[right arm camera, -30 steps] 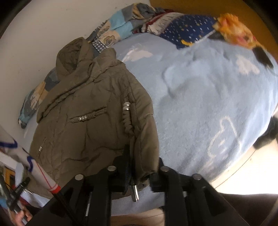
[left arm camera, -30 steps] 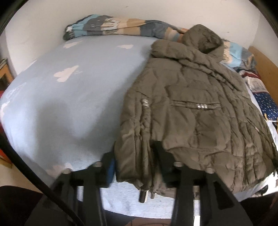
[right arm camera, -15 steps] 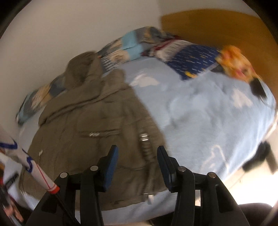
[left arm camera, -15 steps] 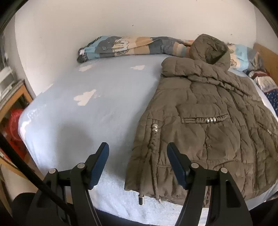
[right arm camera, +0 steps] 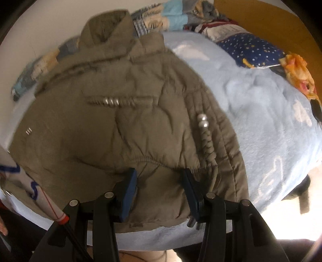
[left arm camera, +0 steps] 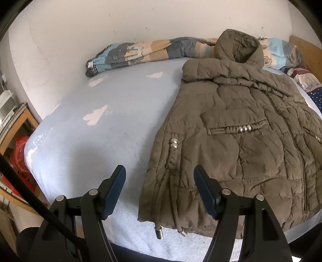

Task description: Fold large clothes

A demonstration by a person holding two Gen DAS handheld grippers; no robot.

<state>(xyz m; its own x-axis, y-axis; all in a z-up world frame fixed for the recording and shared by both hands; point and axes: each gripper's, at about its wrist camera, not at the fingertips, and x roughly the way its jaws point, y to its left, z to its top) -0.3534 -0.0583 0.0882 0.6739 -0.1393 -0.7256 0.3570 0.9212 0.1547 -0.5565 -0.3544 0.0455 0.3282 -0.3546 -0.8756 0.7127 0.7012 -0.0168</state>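
Observation:
An olive-brown quilted hooded jacket [left arm camera: 237, 141] lies flat on the light-blue bed [left arm camera: 104, 129], hood toward the wall, hem at the near edge. It also shows in the right wrist view [right arm camera: 112, 121]. My left gripper [left arm camera: 160, 177] is open and empty, hovering just above the hem at the jacket's left edge. My right gripper [right arm camera: 160, 177] is open and empty above the hem near the jacket's right edge, by a braided cord [right arm camera: 208, 141] with metal beads.
A rolled patterned blanket [left arm camera: 140, 52] lies along the wall behind the hood. A dark-blue starred pillow [right arm camera: 251, 52] and an orange cloth [right arm camera: 297, 72] lie at the right by the wooden headboard [right arm camera: 261, 18]. A wooden shelf [left arm camera: 18, 125] stands left of the bed.
Both grippers were shut on the jacket's hem one second ago. They let go, opened and pulled back and up. The jacket now lies flat.

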